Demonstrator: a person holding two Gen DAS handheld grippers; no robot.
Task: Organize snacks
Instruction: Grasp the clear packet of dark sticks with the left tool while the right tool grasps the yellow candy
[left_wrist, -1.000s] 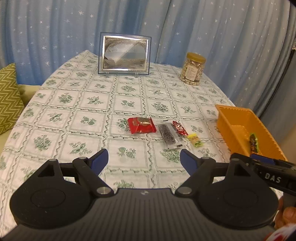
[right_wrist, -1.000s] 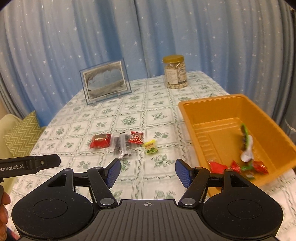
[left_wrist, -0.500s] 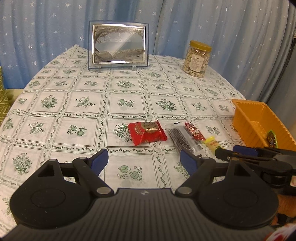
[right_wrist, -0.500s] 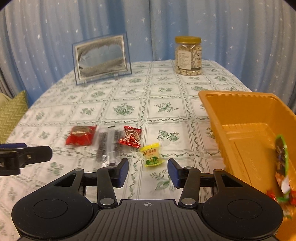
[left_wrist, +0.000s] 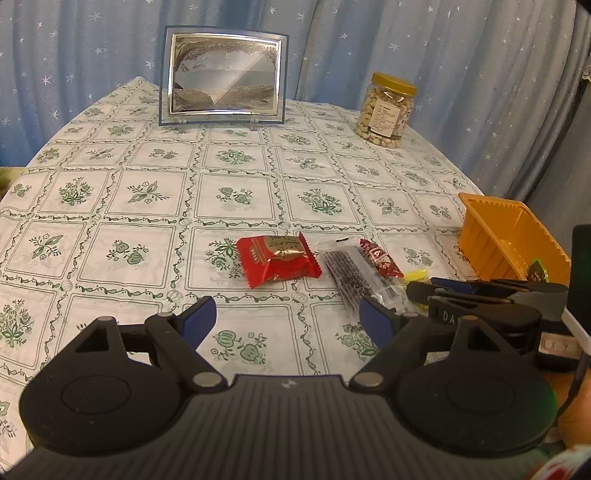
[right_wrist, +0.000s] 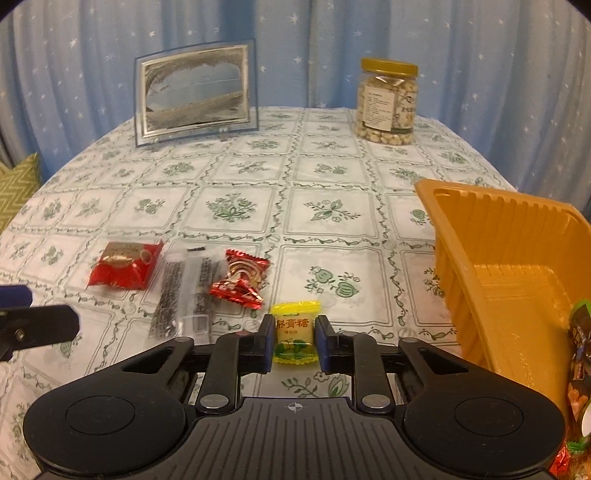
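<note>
My right gripper (right_wrist: 294, 341) has its jaws closed around a small yellow candy (right_wrist: 295, 332) lying on the tablecloth, the blue pads touching its two sides. To its left lie a small red candy (right_wrist: 240, 278), a clear packet of dark snack (right_wrist: 184, 293) and a red packet (right_wrist: 123, 264). The orange tray (right_wrist: 491, 258) stands at the right with several wrapped snacks (right_wrist: 580, 339) inside. My left gripper (left_wrist: 286, 319) is open and empty above the table, in front of the red packet (left_wrist: 277, 258). The right gripper's fingers (left_wrist: 480, 295) show in the left wrist view.
A framed picture (right_wrist: 194, 92) and a jar of nuts (right_wrist: 388, 101) stand at the table's far side. Blue starred curtains hang behind. A green cushion (right_wrist: 16, 188) lies off the table's left edge. The orange tray (left_wrist: 509, 236) sits near the table's right edge.
My right gripper has moved forward and down to the yellow candy and its jaws have narrowed around it. My left gripper has moved closer to the snacks, still open.
</note>
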